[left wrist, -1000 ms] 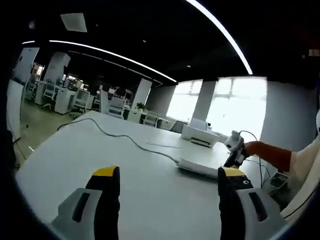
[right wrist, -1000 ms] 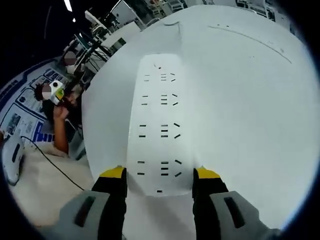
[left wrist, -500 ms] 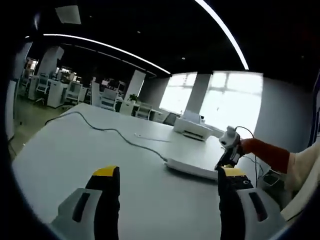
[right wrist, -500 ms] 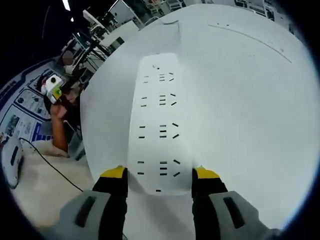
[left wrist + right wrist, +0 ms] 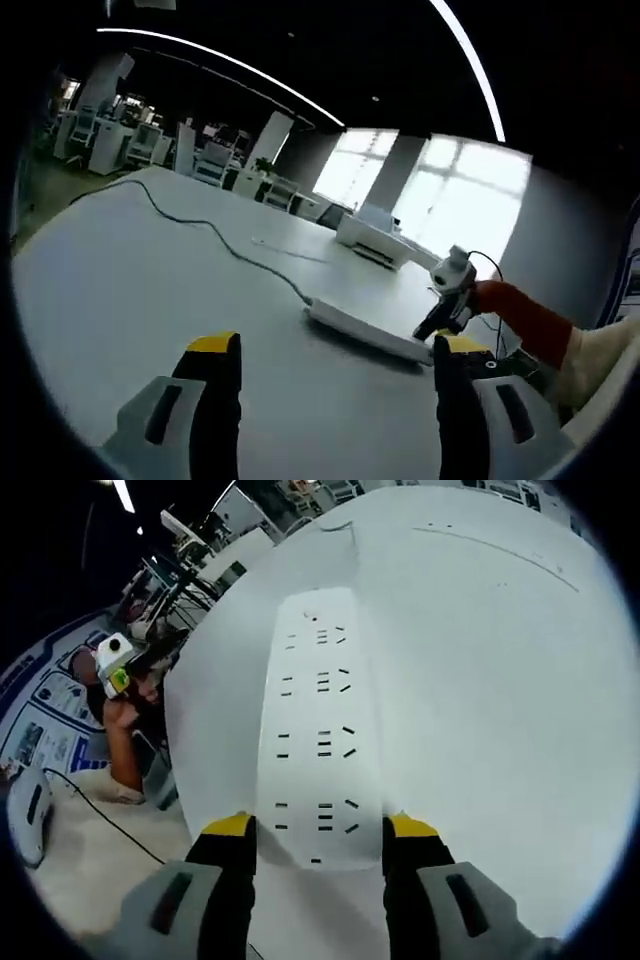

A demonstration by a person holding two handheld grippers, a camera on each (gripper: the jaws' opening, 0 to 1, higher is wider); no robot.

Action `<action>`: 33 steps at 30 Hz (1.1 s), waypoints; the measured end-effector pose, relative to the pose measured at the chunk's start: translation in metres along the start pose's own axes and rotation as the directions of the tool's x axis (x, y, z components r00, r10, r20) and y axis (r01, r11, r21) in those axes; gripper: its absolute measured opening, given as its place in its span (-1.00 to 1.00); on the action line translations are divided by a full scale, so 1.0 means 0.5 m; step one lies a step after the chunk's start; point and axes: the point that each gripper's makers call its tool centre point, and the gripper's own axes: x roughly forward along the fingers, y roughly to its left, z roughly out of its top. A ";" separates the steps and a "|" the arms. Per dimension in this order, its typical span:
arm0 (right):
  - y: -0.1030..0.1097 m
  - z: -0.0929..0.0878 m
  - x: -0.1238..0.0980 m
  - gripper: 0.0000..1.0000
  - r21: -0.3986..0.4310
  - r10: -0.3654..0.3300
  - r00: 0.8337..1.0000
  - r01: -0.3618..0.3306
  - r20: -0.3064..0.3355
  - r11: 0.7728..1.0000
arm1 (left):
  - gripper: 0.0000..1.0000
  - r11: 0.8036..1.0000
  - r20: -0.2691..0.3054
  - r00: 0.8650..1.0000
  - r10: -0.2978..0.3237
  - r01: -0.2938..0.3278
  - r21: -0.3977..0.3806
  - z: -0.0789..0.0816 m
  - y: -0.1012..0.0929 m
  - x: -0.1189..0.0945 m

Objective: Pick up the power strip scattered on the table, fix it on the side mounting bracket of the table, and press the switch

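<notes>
**Right hand-held gripper straddling the end of the power strip on the counter**

In the right gripper view, the right hand-held gripper [image 5: 315, 830] is reaching over the near end of the white power strip [image 5: 320, 730], which is lying flat on the white counter [image 5: 480, 700] and running away toward 12 o'clock. Its yellow-tipped jaws are standing spread, one on each long side of the strip's end, just beside its edges; whether they are actually touching it cannot be told. Rows of sockets are showing along the strip's top face. At 9 o'clock, past the counter's edge, a person's hand [image 5: 122, 712] is holding a white device.

In the left gripper view, the left hand-held gripper [image 5: 330, 350] is hovering over bare counter [image 5: 120, 280] with its jaws wide apart and nothing between them. The power strip [image 5: 360, 328] is lying at about 3 o'clock of centre, well apart from these jaws, with its grey cable [image 5: 220, 238] trailing off across the counter toward 10 o'clock. The right hand-held gripper [image 5: 445, 315] is sitting at the strip's far end, carried by an arm in an orange sleeve [image 5: 525, 322]. A white printer [image 5: 375, 240] is standing farther back by the windows.
</notes>
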 end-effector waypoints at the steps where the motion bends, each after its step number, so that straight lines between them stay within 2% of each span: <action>1: 0.001 0.000 0.000 -0.08 0.003 0.002 1.000 -0.002 0.002 1.000 | 0.66 1.000 -0.004 1.000 -0.001 0.001 -0.015 -0.003 -0.002 0.005; 14: 0.006 0.003 0.001 -0.09 0.017 0.016 1.000 -0.016 0.016 1.000 | 0.65 0.989 -0.052 0.997 -0.060 0.052 -0.139 -0.046 -0.054 0.073; 16: 0.005 0.004 0.000 -0.09 0.017 0.018 1.000 -0.019 0.016 1.000 | 0.65 0.982 -0.049 0.996 -0.070 0.060 -0.179 -0.044 -0.047 0.088; 23: 0.006 0.004 0.001 -0.09 0.015 0.024 1.000 -0.024 0.015 1.000 | 0.64 0.959 -0.058 0.995 -0.086 0.068 -0.274 -0.065 -0.073 0.142; 27: 0.004 0.005 0.000 -0.09 0.014 0.027 1.000 -0.027 0.014 1.000 | 0.66 0.946 -0.057 0.997 -0.060 0.039 -0.321 -0.075 -0.075 0.169; 33: 0.006 0.003 0.000 -0.09 0.015 0.033 0.999 -0.033 0.016 0.999 | 0.64 0.899 -0.055 0.997 -0.055 0.025 -0.438 -0.090 -0.060 0.198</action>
